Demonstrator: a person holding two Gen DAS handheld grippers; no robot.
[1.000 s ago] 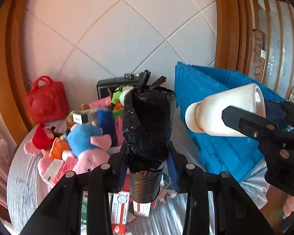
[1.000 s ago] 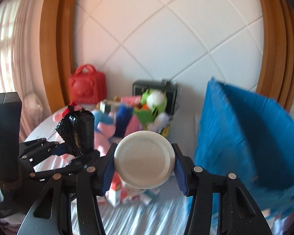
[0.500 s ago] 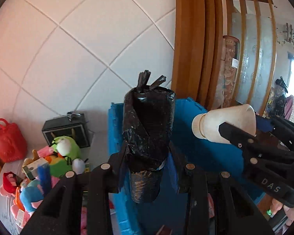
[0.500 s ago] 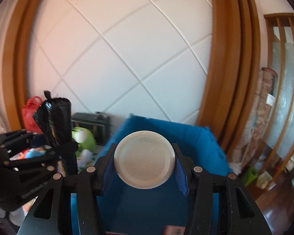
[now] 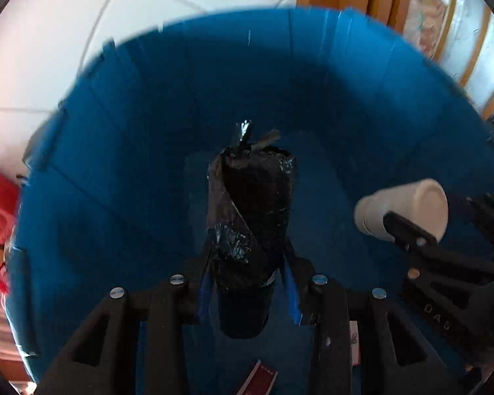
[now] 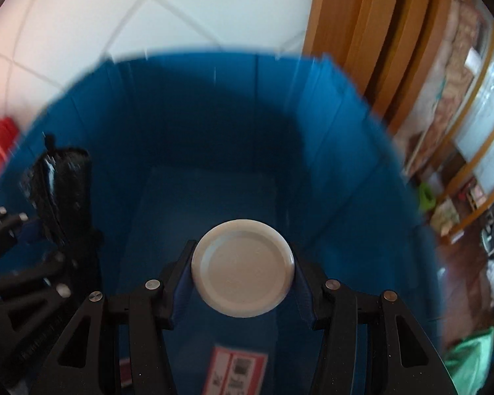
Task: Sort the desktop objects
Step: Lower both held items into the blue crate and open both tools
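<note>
White diamond-tiled wall and wooden trim frame the deep blue corrugated-plastic bin, its open mouth below both grippers. The left gripper has its jaws pinching a black roll of plastic bags, long axis running forward along the fingers toward the bin floor. The right gripper pinches a white plastic bottle, base toward the camera. Both hang inside the bin's walls, so releasing should drop each in.
</note>
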